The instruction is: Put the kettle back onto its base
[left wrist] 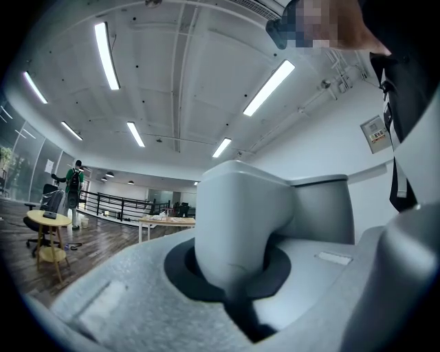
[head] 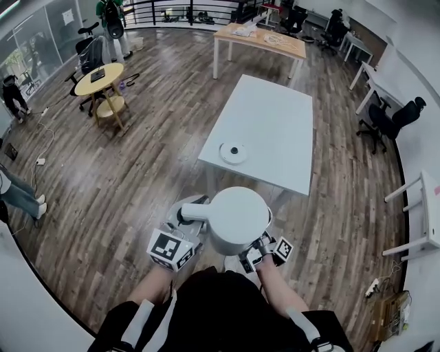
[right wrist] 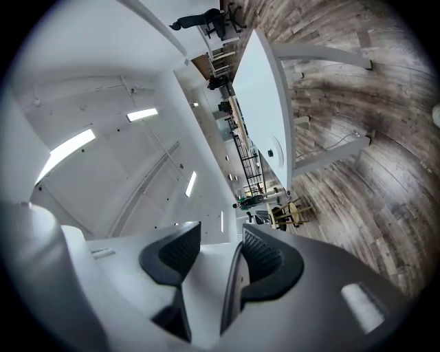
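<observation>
The white kettle (head: 237, 218) hangs in front of me above the wooden floor, short of the white table (head: 275, 124). Its handle (left wrist: 237, 227) points left, and my left gripper (left wrist: 234, 275) is shut around it. At the kettle's near right side my right gripper (right wrist: 218, 256) has its dark pads (right wrist: 265, 258) closed on a thin white edge of the kettle. The round white base (head: 233, 152) with a dark centre lies on the table near its front left corner. It shows small in the right gripper view as well (right wrist: 276, 150).
A wooden table (head: 261, 42) stands behind the white one. At far left are a round yellow table (head: 100, 81) and chairs. Black office chairs (head: 392, 120) and a white bench (head: 423, 213) are at the right. One person (head: 110, 20) stands at the back and another (head: 20, 196) at the left edge.
</observation>
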`<state>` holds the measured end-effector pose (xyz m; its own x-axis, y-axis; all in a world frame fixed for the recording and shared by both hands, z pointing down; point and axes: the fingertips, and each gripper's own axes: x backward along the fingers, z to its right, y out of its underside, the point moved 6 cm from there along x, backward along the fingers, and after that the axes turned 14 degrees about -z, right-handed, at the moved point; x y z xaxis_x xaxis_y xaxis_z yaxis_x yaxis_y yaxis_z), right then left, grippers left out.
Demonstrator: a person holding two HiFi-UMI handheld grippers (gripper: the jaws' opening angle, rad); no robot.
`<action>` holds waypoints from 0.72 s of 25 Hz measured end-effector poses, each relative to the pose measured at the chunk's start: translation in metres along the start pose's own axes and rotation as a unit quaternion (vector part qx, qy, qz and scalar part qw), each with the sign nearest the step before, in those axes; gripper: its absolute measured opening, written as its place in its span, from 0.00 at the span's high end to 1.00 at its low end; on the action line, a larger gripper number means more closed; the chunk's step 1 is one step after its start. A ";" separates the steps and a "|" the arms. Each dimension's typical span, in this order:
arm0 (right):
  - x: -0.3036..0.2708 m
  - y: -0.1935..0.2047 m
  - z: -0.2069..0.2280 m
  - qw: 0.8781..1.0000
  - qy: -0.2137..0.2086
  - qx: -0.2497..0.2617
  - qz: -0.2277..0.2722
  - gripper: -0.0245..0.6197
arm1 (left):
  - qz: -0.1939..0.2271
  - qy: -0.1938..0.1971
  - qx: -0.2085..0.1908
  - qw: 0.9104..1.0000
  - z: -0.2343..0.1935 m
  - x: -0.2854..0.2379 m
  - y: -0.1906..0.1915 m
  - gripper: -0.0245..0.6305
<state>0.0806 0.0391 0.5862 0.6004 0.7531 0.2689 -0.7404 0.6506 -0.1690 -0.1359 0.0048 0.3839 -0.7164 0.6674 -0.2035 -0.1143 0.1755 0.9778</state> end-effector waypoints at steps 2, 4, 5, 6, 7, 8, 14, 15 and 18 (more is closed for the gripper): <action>-0.006 -0.012 -0.001 1.000 0.000 -0.002 -0.002 0.66 | 0.000 -0.001 0.000 1.000 -0.005 -0.012 -0.002 0.96; -0.010 -0.024 -0.003 1.000 -0.003 -0.001 -0.003 0.66 | 0.002 -0.003 -0.006 1.000 -0.006 -0.024 -0.006 0.96; -0.011 -0.031 -0.005 1.000 -0.006 0.001 -0.004 0.66 | 0.003 -0.004 -0.012 1.000 -0.004 -0.029 -0.009 0.96; -0.011 -0.038 -0.007 1.000 -0.010 0.004 -0.005 0.66 | 0.005 -0.005 -0.018 1.000 -0.002 -0.035 -0.013 0.96; -0.011 -0.045 -0.010 1.000 -0.014 0.007 -0.005 0.66 | 0.007 -0.004 -0.024 1.000 0.001 -0.042 -0.017 0.96; -0.012 -0.052 -0.012 1.000 -0.018 0.008 -0.005 0.66 | 0.009 -0.003 -0.028 1.000 0.002 -0.048 -0.020 0.96; -0.023 -0.090 -0.014 1.000 -0.021 0.005 -0.016 0.67 | 0.004 -0.016 -0.040 0.999 0.001 -0.082 -0.030 0.96; -0.025 -0.095 -0.013 1.000 -0.022 0.004 -0.020 0.67 | 0.004 -0.019 -0.040 0.999 0.000 -0.087 -0.029 0.96; -0.032 -0.111 -0.012 0.999 -0.020 -0.002 -0.029 0.67 | 0.002 -0.029 -0.030 0.999 -0.005 -0.100 -0.025 0.96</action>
<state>0.1473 -0.0557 0.5850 0.6291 0.7099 0.3166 -0.7037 0.6932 -0.1560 -0.0646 -0.0697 0.3804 -0.6753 0.7097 -0.2007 -0.1535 0.1308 0.9794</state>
